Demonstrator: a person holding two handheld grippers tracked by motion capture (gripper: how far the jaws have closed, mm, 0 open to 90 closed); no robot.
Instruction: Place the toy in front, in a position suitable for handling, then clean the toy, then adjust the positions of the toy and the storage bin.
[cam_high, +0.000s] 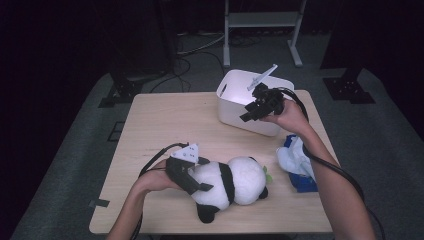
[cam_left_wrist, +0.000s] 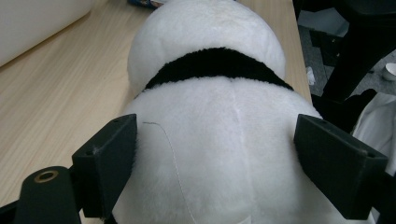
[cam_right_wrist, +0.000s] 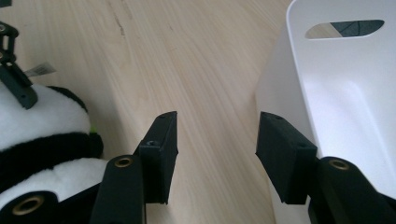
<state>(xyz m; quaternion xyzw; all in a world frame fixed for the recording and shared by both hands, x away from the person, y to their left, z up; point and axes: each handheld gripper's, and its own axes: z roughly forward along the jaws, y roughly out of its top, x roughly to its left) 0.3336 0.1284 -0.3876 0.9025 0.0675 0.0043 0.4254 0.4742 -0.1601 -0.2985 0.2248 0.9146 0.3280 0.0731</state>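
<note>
**Panda: grip on the body, bin ahead**

The panda (cam_high: 227, 182) lies on its side near the front edge of the table (cam_high: 160, 120), between the person's two forearms. Its long axis runs roughly across the table, left to right in the high view. The head end, with a small green patch, points toward the person's right; a black limb sticks out toward the front edge.

The left gripper (cam_high: 192, 177) is clamped on the panda. In the left gripper view the two black pads (cam_left_wrist: 109, 158) press into the white plush on either side of the body, just behind the black band. The grip is on the wide rear part, not on a limb.

The right gripper (cam_high: 250, 112) hangs empty at the near rim of the white bin (cam_high: 235, 107), at the far right of the table. Its jaws stand apart with nothing between them, bare wood showing in the gap. A blue and white cloth item (cam_high: 297, 162) lies near the right edge, between the panda and the bin.

Recommended handling, as a judgement:
- The work appears to be moving the panda into the bin.
- Keep the pads squeezed well into the plush, since soft fill can slip.
- Lift before travelling, so the dangling limb clears the table and the cloth item.
- Turn the long axis to match the bin's opening before lowering.
- Use the right gripper to steady the bin or the head end.
</note>
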